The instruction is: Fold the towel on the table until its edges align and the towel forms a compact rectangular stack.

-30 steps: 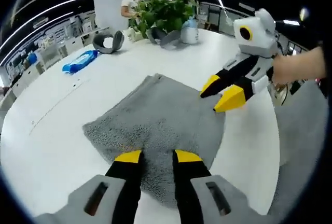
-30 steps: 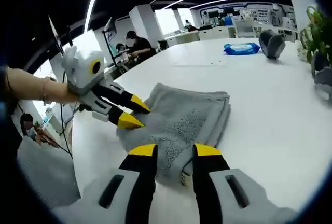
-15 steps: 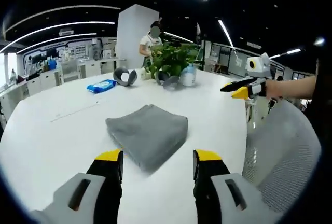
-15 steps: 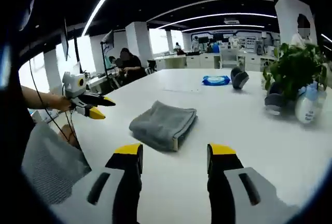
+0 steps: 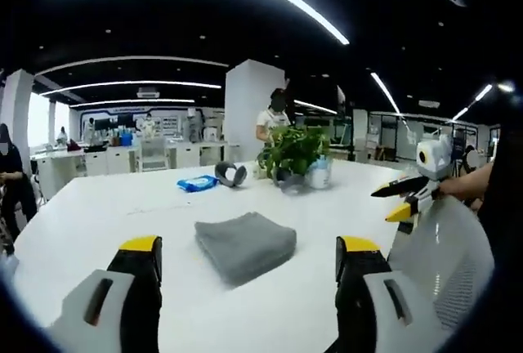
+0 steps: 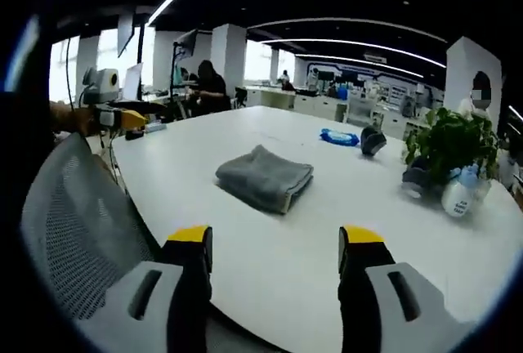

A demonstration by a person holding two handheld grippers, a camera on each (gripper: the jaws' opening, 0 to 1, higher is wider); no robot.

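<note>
Left gripper view has the towel [image 5: 245,244] folded into a neat grey stack on my white table [image 5: 122,214], well ahead of my left gripper [image 5: 248,256], jaws wide and empty. Right gripper [image 6: 276,240] same deal, spread open, holding nothing, towel far off.

We see a white tabletop [image 5: 106,222] carrying a folded grey towel [image 5: 245,245], blue packet [image 5: 197,182] and potted plant [image 5: 294,153].

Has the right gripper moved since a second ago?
Yes. The right gripper has pulled back from the towel, off past the table edge; jaws open wider.
</note>
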